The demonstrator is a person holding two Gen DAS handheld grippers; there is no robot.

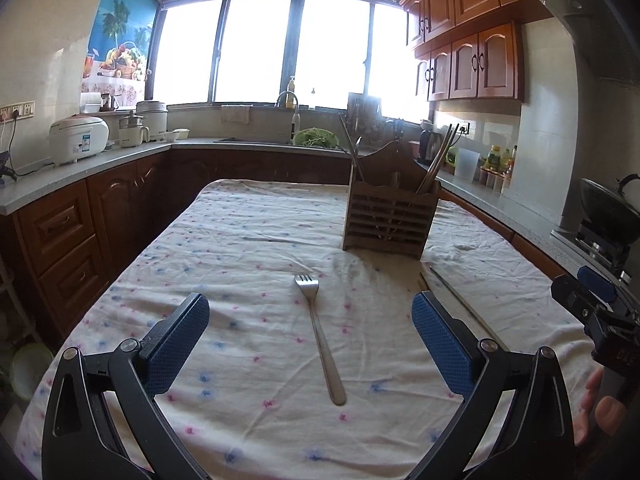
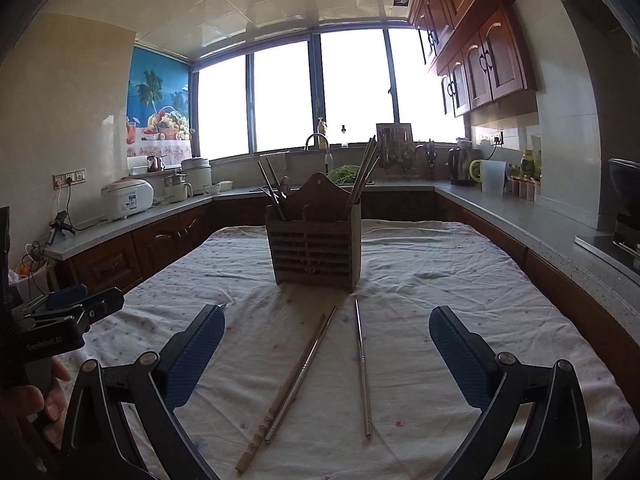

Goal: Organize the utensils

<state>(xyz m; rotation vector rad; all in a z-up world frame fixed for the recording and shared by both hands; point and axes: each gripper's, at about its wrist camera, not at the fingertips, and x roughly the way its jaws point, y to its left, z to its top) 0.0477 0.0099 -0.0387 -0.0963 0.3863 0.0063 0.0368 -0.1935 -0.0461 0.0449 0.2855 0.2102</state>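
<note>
Between the wide-apart fingers of the left gripper [image 1: 310, 344] only the fork [image 1: 320, 332] lies on bare cloth [image 1: 240, 248]. Ahead, to its right, the wooden holder [image 1: 390, 216] blocks passage. Chopsticks [image 2: 362, 372] lie between the right gripper [image 2: 326, 354] fingers.

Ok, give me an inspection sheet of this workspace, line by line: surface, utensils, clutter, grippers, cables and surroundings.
Surface: table under a wrinkled floral tablecloth.
Job's things: wooden utensil holder upright, chopsticks and utensils already in it; fork flat on the cloth, tines toward the holder; wooden chopstick and two metal chopsticks loose in front of the holder.
Clutter: nothing seen on the table.
Grippers: left gripper open, fingers either side of the fork, not touching; right gripper open above the loose chopsticks.
Cables: cord from the wall outlet by the rice cooker.
Surroundings: kitchen counters, sink, bright windows, wooden cabinets, wok on the stove.
</note>
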